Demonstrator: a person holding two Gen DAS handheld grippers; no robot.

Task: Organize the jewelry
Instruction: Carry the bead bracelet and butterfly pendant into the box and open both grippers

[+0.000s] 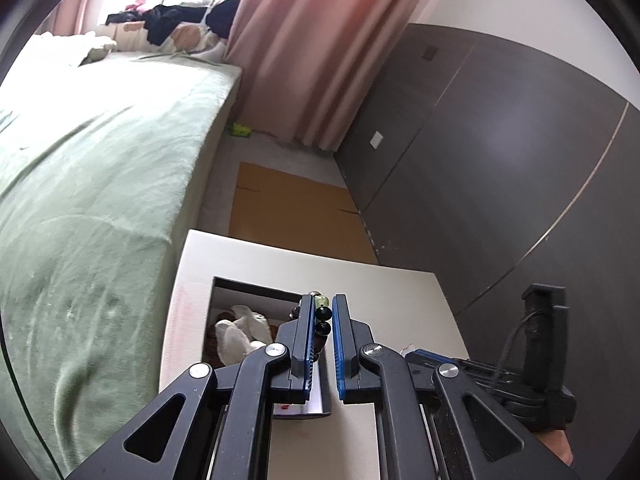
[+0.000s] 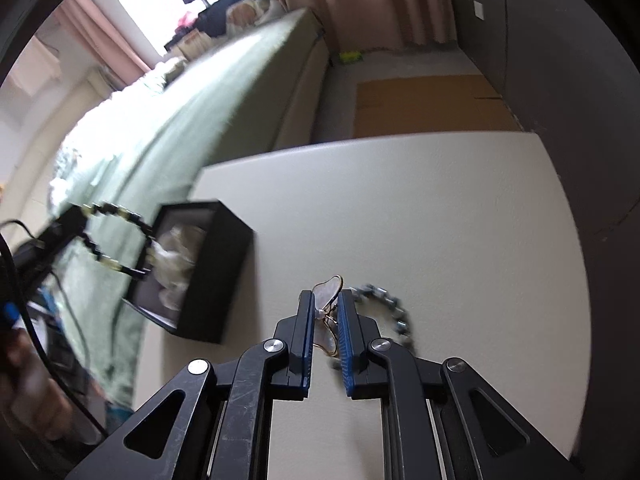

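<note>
Left gripper (image 1: pixel 322 334) pinches the beaded bracelet (image 1: pixel 322 312) above the black box (image 2: pixel 208 272), at ten o'clock from the right gripper (image 2: pixel 325 330), which clamps a butterfly brooch (image 2: pixel 326 296). Grey bracelet (image 2: pixel 394 312) waits on the table (image 2: pixel 440 220): likely midway.

I am counting two beaded bracelets: one dark with pale beads (image 2: pixel 116 236) hanging left of the right gripper (image 2: pixel 325 312), one grey (image 2: pixel 390 312) just right of it. One butterfly brooch (image 2: pixel 327 294), one black box (image 2: pixel 208 280).
</note>
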